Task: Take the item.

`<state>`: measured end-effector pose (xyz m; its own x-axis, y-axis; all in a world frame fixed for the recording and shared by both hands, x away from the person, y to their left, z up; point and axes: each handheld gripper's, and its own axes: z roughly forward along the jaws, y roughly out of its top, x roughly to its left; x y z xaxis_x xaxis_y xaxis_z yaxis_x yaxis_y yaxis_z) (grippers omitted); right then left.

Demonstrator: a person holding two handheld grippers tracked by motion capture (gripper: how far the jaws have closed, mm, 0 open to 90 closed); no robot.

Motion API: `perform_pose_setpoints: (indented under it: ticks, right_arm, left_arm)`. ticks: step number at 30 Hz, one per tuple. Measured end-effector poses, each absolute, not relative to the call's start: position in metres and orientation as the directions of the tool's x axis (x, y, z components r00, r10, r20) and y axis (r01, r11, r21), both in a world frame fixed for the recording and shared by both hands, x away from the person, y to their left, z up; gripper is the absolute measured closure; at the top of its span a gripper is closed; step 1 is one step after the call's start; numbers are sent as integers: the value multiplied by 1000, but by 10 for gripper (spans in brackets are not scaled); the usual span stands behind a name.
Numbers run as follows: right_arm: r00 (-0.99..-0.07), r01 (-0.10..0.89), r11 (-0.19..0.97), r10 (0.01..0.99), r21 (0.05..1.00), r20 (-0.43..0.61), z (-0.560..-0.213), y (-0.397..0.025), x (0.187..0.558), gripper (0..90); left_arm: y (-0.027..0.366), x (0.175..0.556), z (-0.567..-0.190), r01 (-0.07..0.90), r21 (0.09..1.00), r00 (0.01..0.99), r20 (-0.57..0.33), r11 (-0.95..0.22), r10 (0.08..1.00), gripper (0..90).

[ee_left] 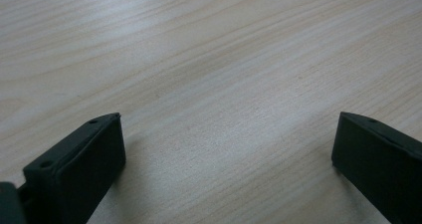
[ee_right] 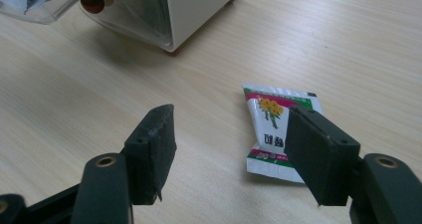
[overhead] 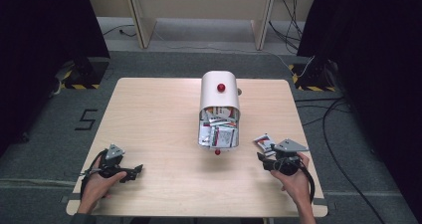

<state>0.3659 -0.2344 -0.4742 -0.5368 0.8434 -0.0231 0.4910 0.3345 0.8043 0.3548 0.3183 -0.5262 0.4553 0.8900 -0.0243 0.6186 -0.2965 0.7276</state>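
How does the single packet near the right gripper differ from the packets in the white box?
The single packet lies flat and alone on the bare table, while the packets in the white box are heaped together at mixed angles. The single packet is just ahead of the open right gripper, partly behind one jaw; the boxed ones are farther off at mid-table, behind a clear front. Both kinds are small white sachets with red print.
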Motion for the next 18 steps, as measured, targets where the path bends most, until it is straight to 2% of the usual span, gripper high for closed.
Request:
perform_pose_setpoints:
  ticks: [18]
  right_arm:
    - [-546, 506, 336, 838, 794, -7, -492, -233, 340, 300]
  left_arm:
    - [318, 354, -526, 619, 728, 454, -24, -295, 891, 0]
